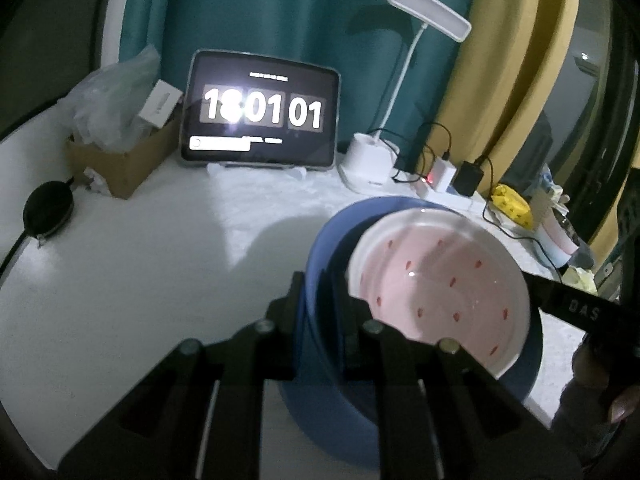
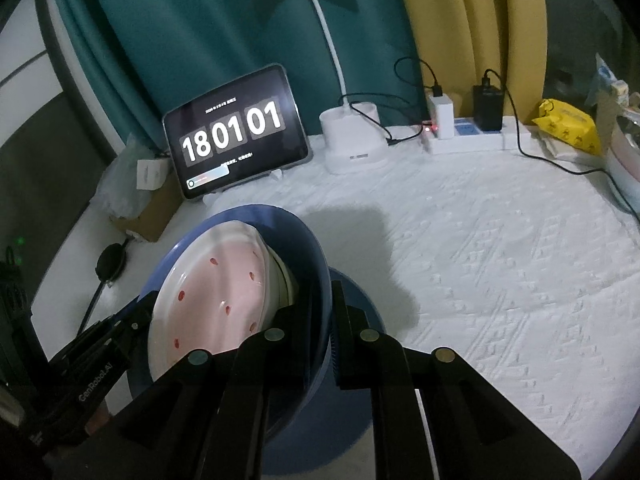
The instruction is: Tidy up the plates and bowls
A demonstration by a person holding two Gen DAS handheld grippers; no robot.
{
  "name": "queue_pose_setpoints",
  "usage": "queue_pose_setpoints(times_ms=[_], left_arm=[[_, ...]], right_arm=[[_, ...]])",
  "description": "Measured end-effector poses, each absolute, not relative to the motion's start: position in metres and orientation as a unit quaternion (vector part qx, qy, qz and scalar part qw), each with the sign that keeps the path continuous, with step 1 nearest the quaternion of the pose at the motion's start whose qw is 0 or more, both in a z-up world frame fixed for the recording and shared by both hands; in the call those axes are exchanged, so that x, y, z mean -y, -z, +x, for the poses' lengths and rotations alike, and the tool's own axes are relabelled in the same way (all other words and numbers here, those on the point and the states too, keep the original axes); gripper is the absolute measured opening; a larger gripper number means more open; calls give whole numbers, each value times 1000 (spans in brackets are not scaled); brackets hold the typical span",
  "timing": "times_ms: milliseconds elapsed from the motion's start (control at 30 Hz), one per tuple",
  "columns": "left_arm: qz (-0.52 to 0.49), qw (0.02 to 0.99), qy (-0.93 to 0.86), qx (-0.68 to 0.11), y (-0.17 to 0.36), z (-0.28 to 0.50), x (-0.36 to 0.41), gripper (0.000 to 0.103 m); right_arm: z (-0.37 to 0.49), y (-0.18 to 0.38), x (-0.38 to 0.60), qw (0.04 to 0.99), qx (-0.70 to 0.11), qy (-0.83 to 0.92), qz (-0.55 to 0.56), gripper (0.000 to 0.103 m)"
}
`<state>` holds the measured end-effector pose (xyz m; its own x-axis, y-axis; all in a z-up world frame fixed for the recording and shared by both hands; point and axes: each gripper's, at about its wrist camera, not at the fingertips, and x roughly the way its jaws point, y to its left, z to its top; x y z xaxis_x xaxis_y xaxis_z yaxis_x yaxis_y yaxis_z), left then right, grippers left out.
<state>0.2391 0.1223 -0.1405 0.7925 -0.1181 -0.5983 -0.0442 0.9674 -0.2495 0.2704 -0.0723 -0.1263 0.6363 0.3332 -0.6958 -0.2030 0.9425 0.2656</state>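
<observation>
1. Teal curtains (image 2: 200, 40) hang behind a white quilted table cover (image 2: 500, 280), with yellow curtains (image 2: 460, 20) further right.
2. At the far left of the surface sit a round black pouch (image 1: 48, 208) and an open brown cardboard box (image 1: 120, 168) stuffed with clear plastic.
3. Next comes a dark tablet (image 2: 236, 132) propped upright, showing large white clock digits.
4. Beside it stands a white gooseneck desk lamp (image 2: 352, 140), then a white power strip (image 2: 472, 140) with chargers, then a yellow packet (image 2: 568, 124).
5. Nearer the cameras, a deep blue plastic bowl (image 2: 308, 256) holds a white plate with a pink, red-speckled centre (image 2: 224, 280), tilted inside it.
6. The left gripper (image 1: 320, 320) is clamped on the bowl's left rim.
7. The right gripper (image 2: 320, 320) is clamped on its right rim.
</observation>
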Motion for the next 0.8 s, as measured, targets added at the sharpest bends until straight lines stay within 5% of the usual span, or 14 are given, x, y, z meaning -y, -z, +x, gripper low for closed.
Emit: queue_pose_setpoints(times_ms=[800], left_arm=[[-108,940,2,-323,137,239,-120,16]], right_arm=[[275,139,66,901,-416,-117,24,14]])
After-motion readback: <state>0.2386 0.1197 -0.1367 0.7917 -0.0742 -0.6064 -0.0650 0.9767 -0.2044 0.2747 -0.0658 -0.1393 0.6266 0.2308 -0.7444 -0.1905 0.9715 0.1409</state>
